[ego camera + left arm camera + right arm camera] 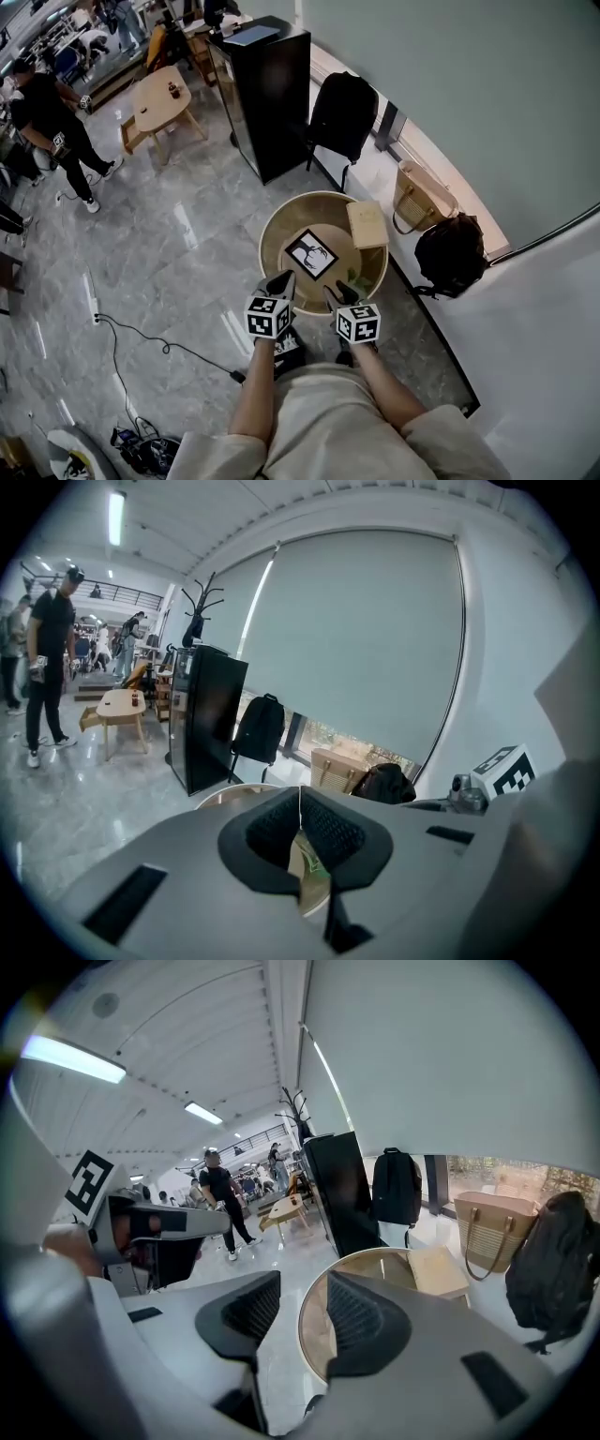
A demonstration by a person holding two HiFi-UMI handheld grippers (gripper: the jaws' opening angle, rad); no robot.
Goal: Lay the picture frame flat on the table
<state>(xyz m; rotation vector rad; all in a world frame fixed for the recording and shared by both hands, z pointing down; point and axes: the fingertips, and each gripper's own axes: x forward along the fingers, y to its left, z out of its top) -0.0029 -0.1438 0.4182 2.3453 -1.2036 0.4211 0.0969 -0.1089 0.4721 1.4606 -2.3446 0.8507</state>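
Already flat, the picture frame [311,253] lies mid-picture on the round bench [279,230], just above both tongs. The left tongs [282,282] are pressed together and empty, the right tongs [338,292] parted and empty.

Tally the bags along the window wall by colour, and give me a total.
Black: 2, the far backpack and the near backpack
Tan: 1, the tan handbag
Total: 3
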